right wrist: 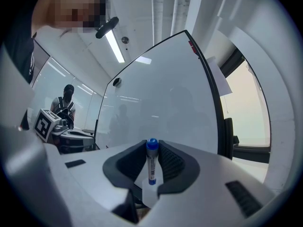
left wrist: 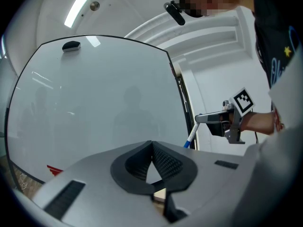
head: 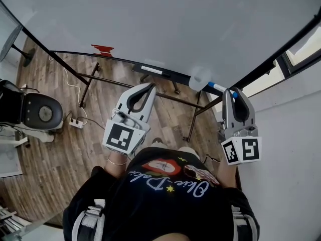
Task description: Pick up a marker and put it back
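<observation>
Pinching the marker [right wrist: 151, 167], the right gripper's [right wrist: 152, 146] fingers [right wrist: 173, 164] point it at the whiteboard [right wrist: 161, 93], probably ready for return; the left gripper [left wrist: 151, 145] is closed and empty.

The left gripper [left wrist: 152, 144] sits low in the foreground, jaws closed tip to tip with nothing in them. Behind it a big blank whiteboard [left wrist: 94, 108] fills most of the view. There's a small black oval thing [left wrist: 71, 46] near its top left and a bit of red [left wrist: 54, 169] at the bottom left edge. Off to the right, past the board's black frame, the right gripper [left wrist: 199, 118] pinches a marker [left wrist: 191, 136] at its jaw tips, blue end hanging down-left beside the frame. Its tag cube [left wrist: 242, 100] sits on top, with a hand [left wrist: 260, 122] behind it. There's a strip light [left wrist: 81, 6] on the ceiling.
</observation>
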Available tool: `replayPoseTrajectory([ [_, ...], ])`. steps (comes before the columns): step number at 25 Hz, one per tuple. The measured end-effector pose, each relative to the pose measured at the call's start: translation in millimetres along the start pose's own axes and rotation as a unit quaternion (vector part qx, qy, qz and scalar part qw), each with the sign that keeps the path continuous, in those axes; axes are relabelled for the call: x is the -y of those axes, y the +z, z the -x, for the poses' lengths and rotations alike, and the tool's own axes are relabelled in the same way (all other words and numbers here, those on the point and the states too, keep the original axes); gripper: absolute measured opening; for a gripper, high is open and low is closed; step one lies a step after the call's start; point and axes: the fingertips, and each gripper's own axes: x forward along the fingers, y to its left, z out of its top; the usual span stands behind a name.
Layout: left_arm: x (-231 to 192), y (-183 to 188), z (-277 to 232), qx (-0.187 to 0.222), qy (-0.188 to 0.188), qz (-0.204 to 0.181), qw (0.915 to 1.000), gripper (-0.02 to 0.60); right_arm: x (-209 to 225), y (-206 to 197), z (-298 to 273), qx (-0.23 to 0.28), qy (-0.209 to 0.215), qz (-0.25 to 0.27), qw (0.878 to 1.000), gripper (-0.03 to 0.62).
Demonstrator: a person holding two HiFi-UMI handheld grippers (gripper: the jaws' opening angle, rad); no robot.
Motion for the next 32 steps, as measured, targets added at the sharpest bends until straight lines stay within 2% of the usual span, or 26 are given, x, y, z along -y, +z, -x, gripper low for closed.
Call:
replayPoseTrajectory([
  [12, 0.1, -0.3, 3.7, -0.003, 0.003, -0.015, 0.9999, 0.003, 3.9, 0.4, -9.4, 0.005, -0.001, 0.005, 1.0, 0.075],
  [32, -14.3, 3.2, 9.2, -0.001, 0.007, 0.002, 1.0, 0.003, 2.9, -21.0, -43.5, -0.036, 0.006, 0.004, 0.999, 0.075],
])
